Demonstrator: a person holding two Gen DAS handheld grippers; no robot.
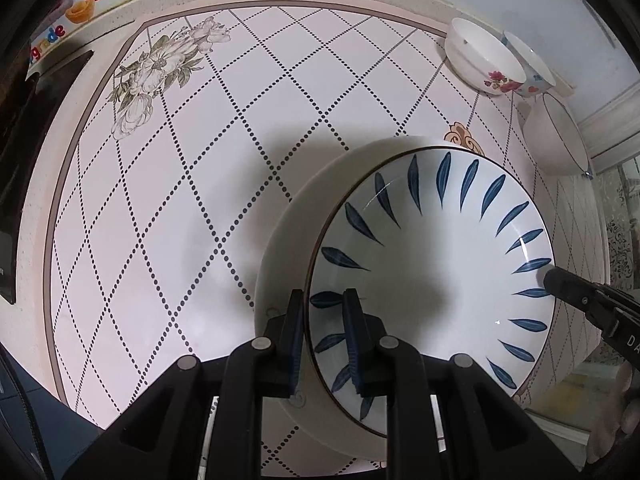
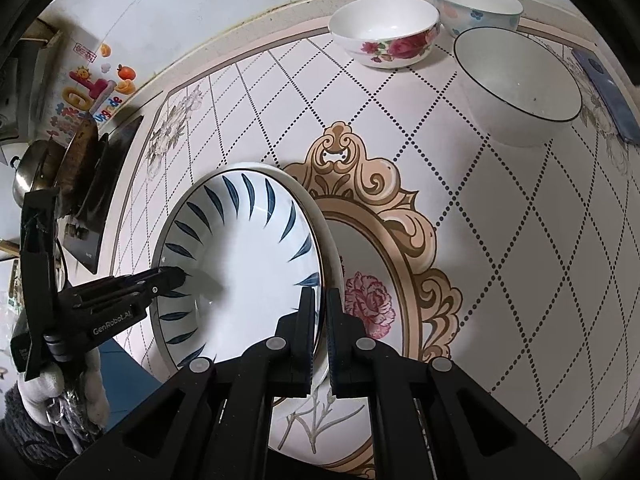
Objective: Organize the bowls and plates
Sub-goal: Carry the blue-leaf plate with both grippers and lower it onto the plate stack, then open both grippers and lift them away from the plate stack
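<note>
The left gripper (image 1: 322,344) is clamped narrowly on the near rim of the blue-leaf plate (image 1: 432,276), one finger outside the rim and one inside. The right gripper (image 2: 319,336) is closed tight on the opposite rim of the same plate. Between the two tongs the plate lies face up and close to level, seated on a larger white plate (image 1: 288,220) directly beneath; whether it rests fully or hangs just clear cannot be told. Being round, it has no long axis; the grip line runs rim to rim across it. Beyond the tongs, well apart, three bowls stand unstacked: the rose bowl (image 2: 386,30), a pastel-flowered bowl (image 2: 476,6) touching it, and a dark-rimmed bowl (image 2: 518,82) just beside. Judgement: plate stacking is nearly complete, release outstanding; the bowls remain to be nested.
</note>
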